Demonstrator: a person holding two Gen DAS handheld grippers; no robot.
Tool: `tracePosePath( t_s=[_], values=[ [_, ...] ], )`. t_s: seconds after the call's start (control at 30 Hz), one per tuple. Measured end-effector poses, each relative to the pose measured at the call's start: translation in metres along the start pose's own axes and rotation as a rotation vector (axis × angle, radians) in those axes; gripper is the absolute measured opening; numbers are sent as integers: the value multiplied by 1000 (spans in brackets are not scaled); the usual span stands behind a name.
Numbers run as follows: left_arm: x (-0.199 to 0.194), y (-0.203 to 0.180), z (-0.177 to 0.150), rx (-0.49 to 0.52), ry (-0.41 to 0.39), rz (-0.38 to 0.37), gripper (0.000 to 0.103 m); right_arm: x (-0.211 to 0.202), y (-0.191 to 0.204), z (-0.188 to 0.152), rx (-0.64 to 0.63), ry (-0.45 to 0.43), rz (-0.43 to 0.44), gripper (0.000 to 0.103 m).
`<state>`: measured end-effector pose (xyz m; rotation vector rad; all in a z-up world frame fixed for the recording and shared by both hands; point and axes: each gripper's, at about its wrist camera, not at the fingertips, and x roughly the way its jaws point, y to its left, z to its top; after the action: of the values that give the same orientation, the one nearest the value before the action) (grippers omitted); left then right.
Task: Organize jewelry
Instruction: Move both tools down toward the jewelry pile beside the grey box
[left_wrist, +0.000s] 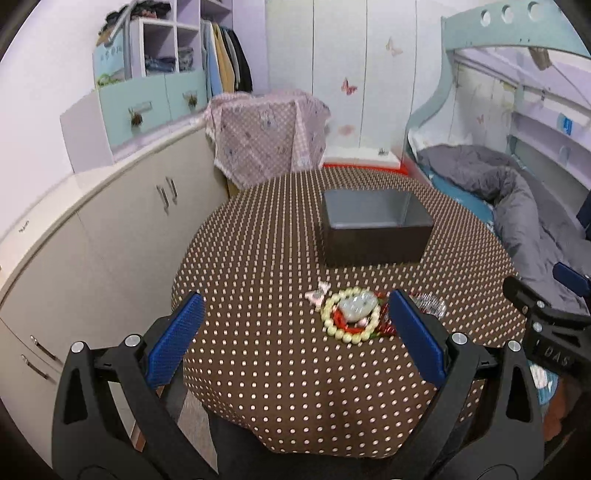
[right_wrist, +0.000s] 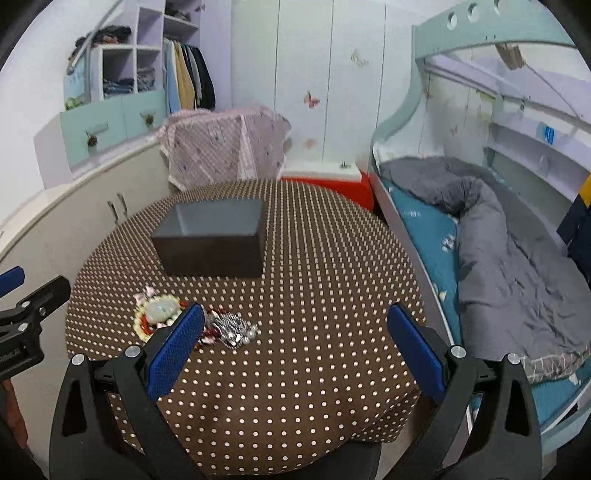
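Observation:
A small pile of jewelry lies on the brown dotted tablecloth (left_wrist: 280, 369): a cream bead bracelet (left_wrist: 349, 314) around a pale jade pendant (left_wrist: 357, 304) with red cord, a pink hair clip (left_wrist: 317, 293), and a silver beaded piece (right_wrist: 232, 326). An open dark grey box (left_wrist: 375, 225) stands behind the pile; it also shows in the right wrist view (right_wrist: 214, 236). My left gripper (left_wrist: 295, 332) is open and empty, above the table just in front of the pile. My right gripper (right_wrist: 295, 343) is open and empty, to the right of the pile.
The table (right_wrist: 314, 258) is small and round. Beige cabinets (left_wrist: 110, 240) stand along the left, a cloth-covered stand (left_wrist: 266, 136) and a red and white box (right_wrist: 332, 177) behind, and a bunk bed with a grey duvet (right_wrist: 509, 258) to the right.

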<state>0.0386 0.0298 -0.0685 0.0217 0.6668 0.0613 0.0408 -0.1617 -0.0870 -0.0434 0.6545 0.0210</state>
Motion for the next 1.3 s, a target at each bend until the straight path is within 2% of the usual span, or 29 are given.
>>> tracePosePath(
  t_s=[0.2, 0.37, 0.53, 0.63, 0.73, 0.8, 0.9, 1.0, 1.2, 1.3],
  values=[
    [26, -2, -9, 40, 85, -43, 97, 27, -2, -6, 18, 96, -1, 95],
    [43, -14, -16, 126, 98, -91, 90, 44, -2, -10, 23, 148, 12, 95],
    [62, -28, -22, 212, 117, -124, 76, 60, 2, -11, 25, 188, 28, 95],
    [71, -31, -25, 237, 142, -160, 72, 68, 4, -11, 28, 211, 36, 95],
    [82, -24, -27, 192, 191, -193, 70, 75, 6, -14, 35, 236, 49, 95],
    [88, -16, -26, 135, 219, -207, 64, 78, 7, -16, 36, 251, 59, 95],
    [95, -1, -20, 16, 241, -179, 63, 83, 7, -16, 34, 266, 68, 95],
    [104, 7, -17, -33, 266, -156, 60, 84, 8, -13, 31, 265, 72, 95],
    [113, 4, -17, -38, 297, -118, 49, 90, 6, -7, 37, 266, 66, 95],
    [119, -3, -13, -11, 305, -76, 48, 92, 6, -5, 35, 266, 63, 95]
  ],
)
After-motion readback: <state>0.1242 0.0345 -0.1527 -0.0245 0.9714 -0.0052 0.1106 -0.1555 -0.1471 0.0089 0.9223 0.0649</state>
